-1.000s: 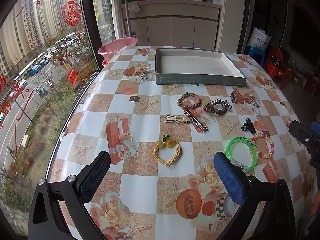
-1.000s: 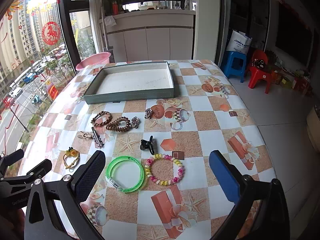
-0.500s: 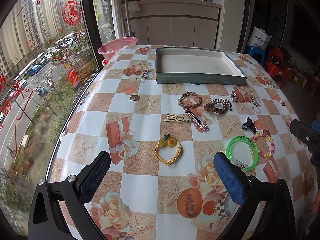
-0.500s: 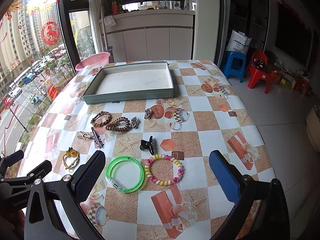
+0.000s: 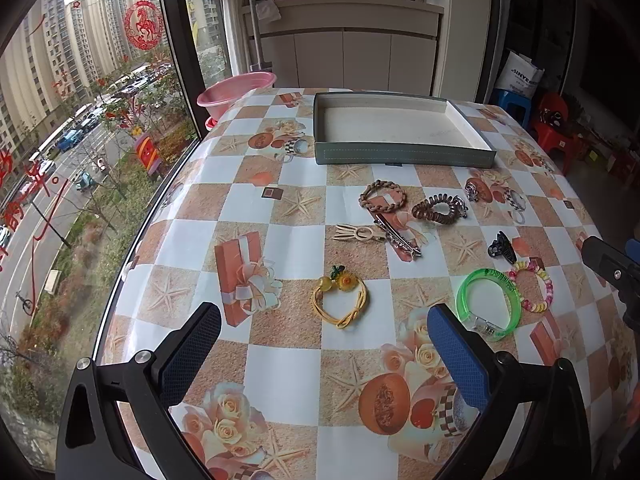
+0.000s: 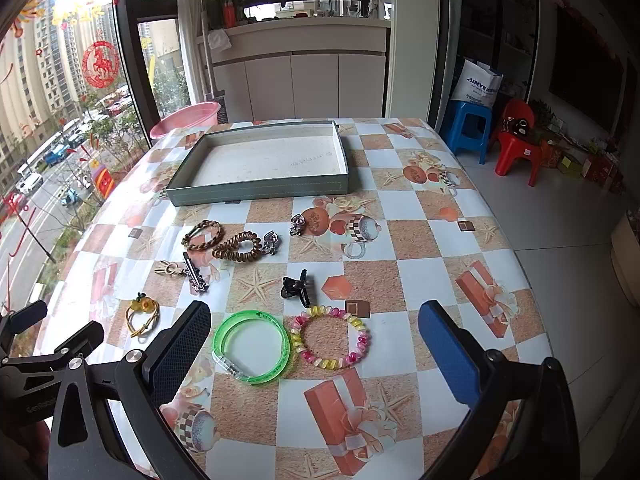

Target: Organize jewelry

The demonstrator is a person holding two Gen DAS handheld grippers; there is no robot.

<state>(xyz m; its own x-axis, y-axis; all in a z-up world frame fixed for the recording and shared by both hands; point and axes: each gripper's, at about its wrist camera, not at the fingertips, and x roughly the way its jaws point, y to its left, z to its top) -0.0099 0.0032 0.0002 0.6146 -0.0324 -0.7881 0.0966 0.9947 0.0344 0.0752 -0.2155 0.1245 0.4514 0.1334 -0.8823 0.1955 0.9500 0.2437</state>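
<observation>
Blue-padded and spread wide, our left hand-held gripper [image 5: 320,354] hovers above the checked, flower-printed surface [image 5: 280,376] with nothing between its fingers, and our right hand-held gripper [image 6: 314,354] hangs just as wide and just as empty. Ahead of the left one lies a yellow cord bracelet with a small flower charm [image 5: 339,295]. Ahead of the right one a translucent green plastic bangle [image 6: 251,347] touches a pink and yellow coiled bead bracelet [image 6: 332,338], with a black claw hair clip [image 6: 297,288] just beyond them. Farther out we see a cream bunny-shaped hair clip [image 5: 358,234] beside a silver metal hair clip [image 5: 398,238], then a brown braided bracelet [image 5: 382,196] next to a brown spiral hair tie with a silver charm [image 5: 440,209], and a small silver charm [image 6: 297,224] lying apart to the right. All of these rest on the surface, outside the shallow grey-green rectangular tray with a pale lining [image 6: 260,192], which sits at the far side. A pink plastic basin [image 5: 236,92] shows past the surface's far left edge.
</observation>
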